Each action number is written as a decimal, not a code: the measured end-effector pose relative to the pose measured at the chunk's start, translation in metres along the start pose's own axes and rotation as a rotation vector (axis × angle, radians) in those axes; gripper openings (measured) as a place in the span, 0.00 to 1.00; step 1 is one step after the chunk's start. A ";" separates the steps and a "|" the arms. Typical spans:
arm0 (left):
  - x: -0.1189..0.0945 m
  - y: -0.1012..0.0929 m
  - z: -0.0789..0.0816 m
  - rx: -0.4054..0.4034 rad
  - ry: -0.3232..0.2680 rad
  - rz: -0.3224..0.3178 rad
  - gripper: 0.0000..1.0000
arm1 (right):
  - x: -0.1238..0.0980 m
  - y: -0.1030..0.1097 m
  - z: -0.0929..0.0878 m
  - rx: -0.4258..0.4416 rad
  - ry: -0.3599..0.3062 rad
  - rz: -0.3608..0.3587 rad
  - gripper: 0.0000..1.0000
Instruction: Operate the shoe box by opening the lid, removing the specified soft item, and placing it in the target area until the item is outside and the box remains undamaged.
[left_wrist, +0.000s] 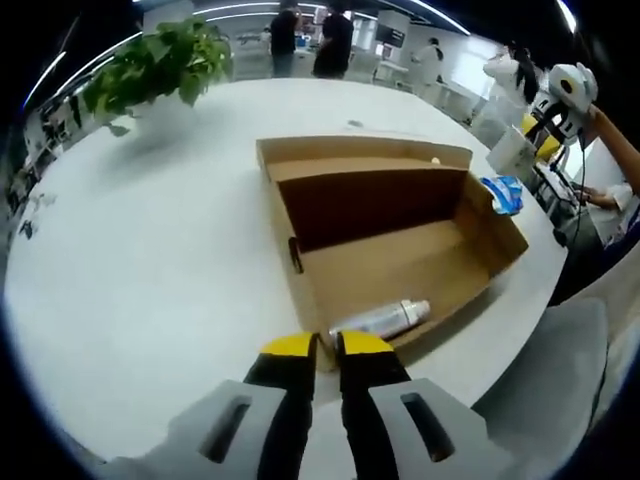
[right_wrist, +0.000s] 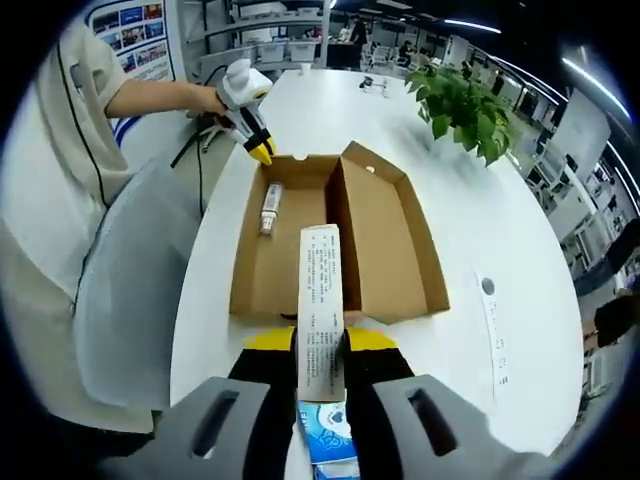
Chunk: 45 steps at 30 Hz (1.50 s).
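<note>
The right gripper (right_wrist: 322, 345) had its yellow-tipped jaws clamped on a long, flat printed packet (right_wrist: 321, 310), which ran straight up the middle of the right gripper view, its far end over the near wall of the shoe box (right_wrist: 385, 240). The left gripper (left_wrist: 327, 347) stood with its jaws nearly together and nothing between them, tips at the box's near edge.

A large white round table (left_wrist: 150, 260) carried everything, in an open office with ceiling light strips and people standing at the top of the left gripper view. A leafy plant (left_wrist: 160, 62) sat at upper left there.

The box lay open, lid folded back flat. The right gripper view showed the person's sleeve and the left gripper at upper left. A silver tube (left_wrist: 381, 319) lay inside the box near the left gripper's tips, its long axis slanting toward the right of that frame. Blue-and-white packaging (left_wrist: 503, 191) lay at the right.
</note>
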<state>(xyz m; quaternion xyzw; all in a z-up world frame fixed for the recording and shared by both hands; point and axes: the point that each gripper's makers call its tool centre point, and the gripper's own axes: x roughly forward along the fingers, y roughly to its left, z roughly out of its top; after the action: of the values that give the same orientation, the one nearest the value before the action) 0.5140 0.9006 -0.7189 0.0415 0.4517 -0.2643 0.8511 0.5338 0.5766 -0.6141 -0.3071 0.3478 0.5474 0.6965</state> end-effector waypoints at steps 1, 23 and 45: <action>0.000 0.000 0.000 -0.001 0.001 0.000 0.05 | -0.002 -0.002 -0.003 0.001 0.004 -0.005 0.14; 0.003 0.000 0.000 0.048 0.031 -0.006 0.06 | -0.047 -0.050 -0.098 0.055 0.124 -0.101 0.14; 0.003 0.000 0.001 0.072 0.032 -0.012 0.06 | -0.055 -0.095 -0.188 0.099 0.245 -0.149 0.15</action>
<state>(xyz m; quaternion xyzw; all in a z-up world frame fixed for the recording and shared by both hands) 0.5155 0.8991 -0.7206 0.0735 0.4557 -0.2846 0.8402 0.5895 0.3741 -0.6720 -0.3618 0.4329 0.4347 0.7019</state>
